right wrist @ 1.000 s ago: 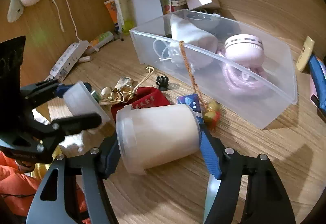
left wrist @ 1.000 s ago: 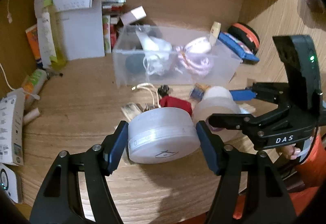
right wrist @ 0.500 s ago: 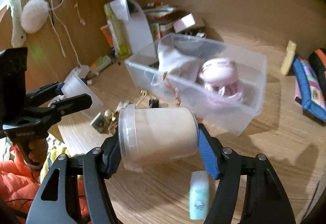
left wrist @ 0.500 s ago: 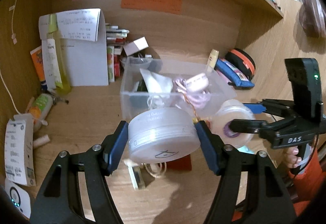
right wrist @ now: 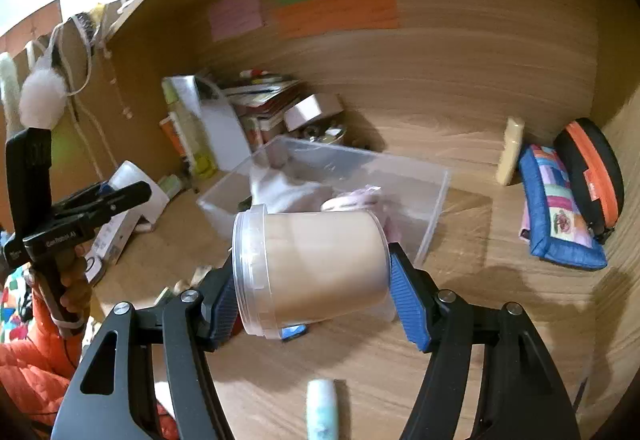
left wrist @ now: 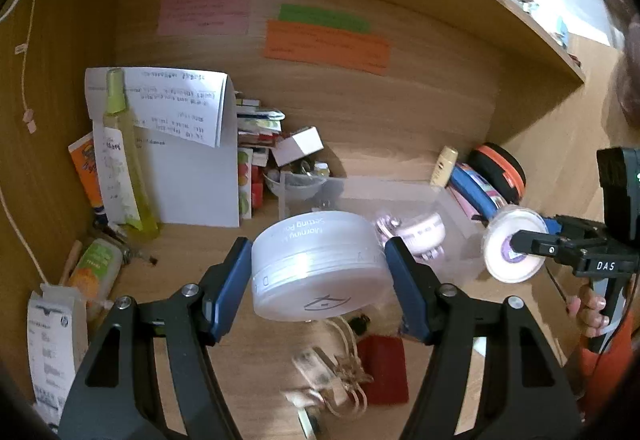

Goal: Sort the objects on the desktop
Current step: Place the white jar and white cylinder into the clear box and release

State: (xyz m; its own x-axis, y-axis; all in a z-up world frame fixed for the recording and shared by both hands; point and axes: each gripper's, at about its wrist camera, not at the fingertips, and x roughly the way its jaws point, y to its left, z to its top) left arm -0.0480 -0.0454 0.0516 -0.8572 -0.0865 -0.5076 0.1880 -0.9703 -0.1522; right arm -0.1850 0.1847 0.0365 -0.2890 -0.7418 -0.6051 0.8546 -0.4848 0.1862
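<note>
Frosted jar (left wrist: 318, 268) ("Setting Po…" legible) in left claw (left wrist: 316, 290)

Sticky notes (left wrist: 326, 45), perhaps; shelf (left wrist: 520, 27).

Both claws are matte black frames with blue ribbed pads and silver screws. The right claw (left wrist: 524, 240) carries white "DAS" lettering and a green light; bare fingers and orange sleeves show behind each handle.

The round white jar (left wrist: 318, 270) in the left gripper (left wrist: 316, 276) bears upside-down words, "Morning" and "Setting Po…", the rest cut off. The right gripper (left wrist: 520, 240) body reads "DAS". Writing on the wall notes (left wrist: 326, 47) and the folded paper (left wrist: 176, 107) is too small to read.
</note>
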